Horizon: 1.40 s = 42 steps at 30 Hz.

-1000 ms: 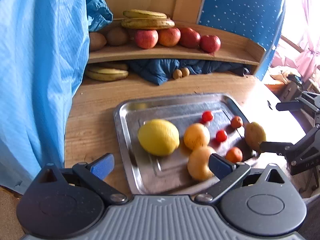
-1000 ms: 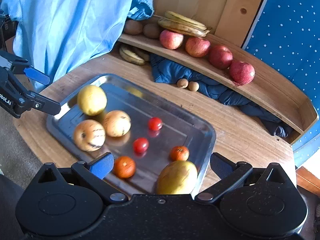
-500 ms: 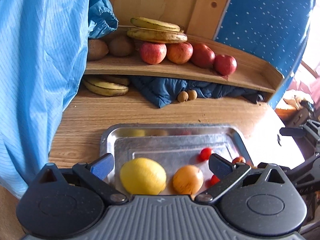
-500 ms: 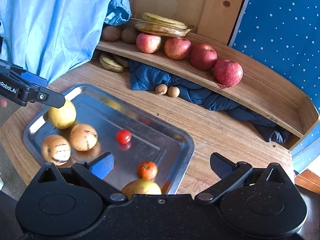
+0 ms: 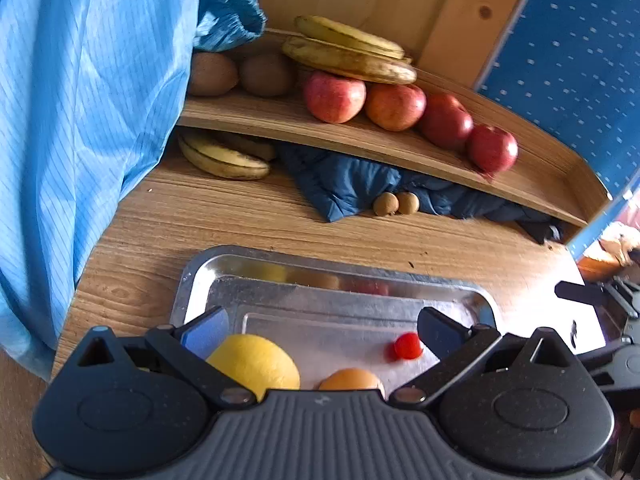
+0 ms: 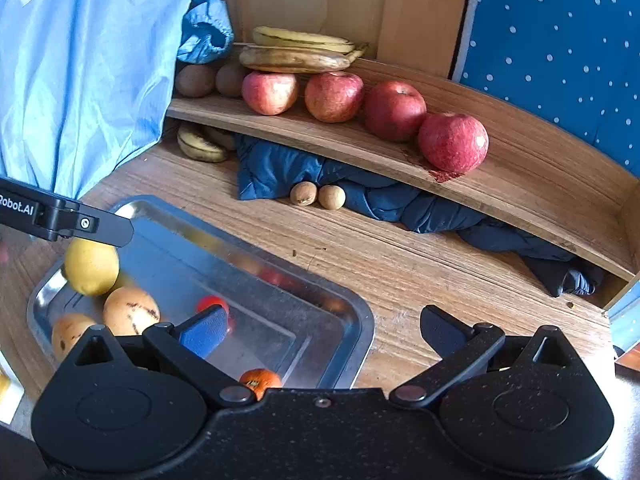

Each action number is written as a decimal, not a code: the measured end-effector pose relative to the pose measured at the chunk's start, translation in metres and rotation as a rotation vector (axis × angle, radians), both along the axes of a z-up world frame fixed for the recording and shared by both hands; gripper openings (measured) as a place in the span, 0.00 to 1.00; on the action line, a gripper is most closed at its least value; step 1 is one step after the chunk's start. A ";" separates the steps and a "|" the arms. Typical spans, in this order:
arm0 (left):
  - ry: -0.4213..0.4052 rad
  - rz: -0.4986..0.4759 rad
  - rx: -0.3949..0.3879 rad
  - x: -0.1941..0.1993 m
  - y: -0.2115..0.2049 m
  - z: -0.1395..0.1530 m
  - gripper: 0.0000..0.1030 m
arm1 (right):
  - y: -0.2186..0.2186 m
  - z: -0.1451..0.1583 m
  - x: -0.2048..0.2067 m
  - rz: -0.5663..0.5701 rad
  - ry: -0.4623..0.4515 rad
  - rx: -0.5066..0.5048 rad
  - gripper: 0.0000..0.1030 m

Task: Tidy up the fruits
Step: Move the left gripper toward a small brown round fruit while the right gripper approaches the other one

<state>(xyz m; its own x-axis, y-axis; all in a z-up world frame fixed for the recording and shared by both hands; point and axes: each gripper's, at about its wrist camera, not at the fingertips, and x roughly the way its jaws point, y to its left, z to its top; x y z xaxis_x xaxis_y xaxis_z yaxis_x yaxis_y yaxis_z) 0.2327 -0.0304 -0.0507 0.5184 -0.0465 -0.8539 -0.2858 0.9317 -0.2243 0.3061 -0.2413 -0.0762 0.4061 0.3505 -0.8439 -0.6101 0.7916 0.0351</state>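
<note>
Both of my grippers were spread wide and held nothing. My left gripper (image 5: pixel 322 326) hung over the near end of the tray (image 5: pixel 320 280), with the lemon (image 5: pixel 256 364) just inside its left finger, an orange fruit (image 5: pixel 352 378) below its middle and a cherry tomato (image 5: pixel 407 346) close to its right finger. My right gripper (image 6: pixel 320 330) hovered at the tray's right corner; a tangerine (image 6: pixel 260 380) lay under its left finger. Two speckled fruits (image 6: pixel 130 310) sat farther left. Ahead of both, four apples (image 6: pixel 394 110) stood in a row on the shelf (image 6: pixel 520 168), bananas (image 6: pixel 296 58) behind them.
</note>
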 end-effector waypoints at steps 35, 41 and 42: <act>0.097 0.137 -0.104 0.135 -0.031 -0.075 0.99 | 0.025 -0.074 0.109 0.164 0.025 0.054 0.77; 0.086 0.160 -0.116 0.137 -0.029 -0.077 0.87 | 0.031 -0.084 0.113 0.203 0.024 0.066 0.54; 0.086 0.165 -0.118 0.137 -0.028 -0.078 0.86 | 0.032 -0.085 0.114 0.205 0.021 0.068 0.52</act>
<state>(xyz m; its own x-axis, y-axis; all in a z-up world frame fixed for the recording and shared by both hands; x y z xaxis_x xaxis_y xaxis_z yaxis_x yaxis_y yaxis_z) 0.3702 -0.0583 -0.1283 0.4526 -0.0699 -0.8890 -0.4546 0.8395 -0.2975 0.4198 -0.2092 -0.1613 0.3031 0.4801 -0.8232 -0.7566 0.6464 0.0984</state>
